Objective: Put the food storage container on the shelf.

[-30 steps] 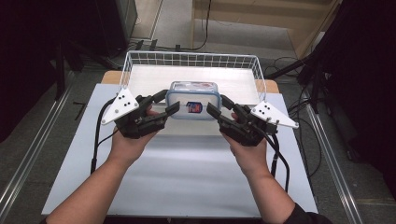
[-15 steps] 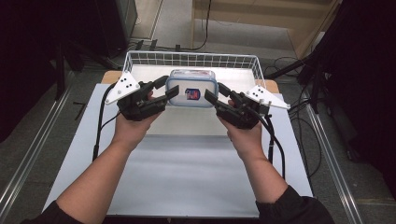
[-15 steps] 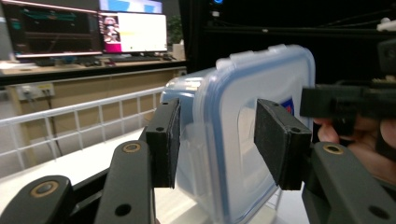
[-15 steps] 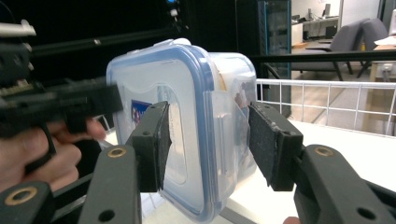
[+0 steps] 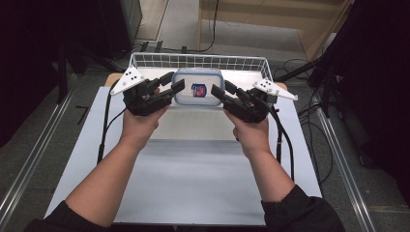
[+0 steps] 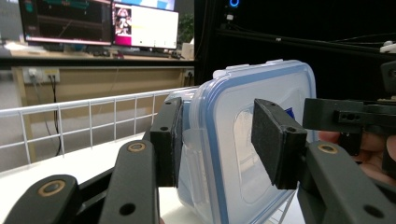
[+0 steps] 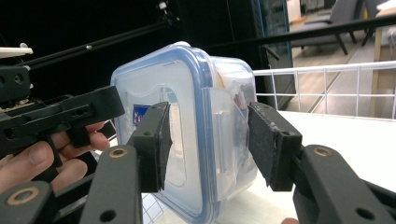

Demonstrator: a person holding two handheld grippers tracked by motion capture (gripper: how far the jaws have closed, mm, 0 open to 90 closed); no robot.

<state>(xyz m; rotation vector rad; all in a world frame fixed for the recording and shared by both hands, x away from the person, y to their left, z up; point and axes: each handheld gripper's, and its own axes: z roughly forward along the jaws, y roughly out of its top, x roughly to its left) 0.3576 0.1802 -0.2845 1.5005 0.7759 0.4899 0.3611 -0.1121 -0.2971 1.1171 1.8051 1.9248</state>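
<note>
Both hands carry a clear lidded food container (image 5: 198, 87) between them, and over the last second it has travelled away from the person, from above the white table (image 5: 193, 188) to just over the white wire basket (image 5: 193, 60) at the far edge; that puts the load, by the look of it, close to where it can be set down inside

The left gripper (image 5: 175, 86) has just been closing a little on the container's left end; in the left gripper view the left pad (image 6: 167, 142) lies flat against the side clip, while the right pad (image 6: 273, 140) stands over the blue-rimmed lid, and whether it presses there cannot be told for sure; the jaws stand about half open

The right gripper (image 5: 217, 91) takes the opposite end, also about half open; in the right gripper view one pad (image 7: 156, 144) sits on the lid face and the other pad (image 7: 268, 142) is close by the tub's wall, contact uncertain

The container hangs tilted on edge, lid towards the person, label (image 5: 197, 90) showing; judging from this, lowering it level into the basket comes next, both hands sinking together so that neither end slips
</note>
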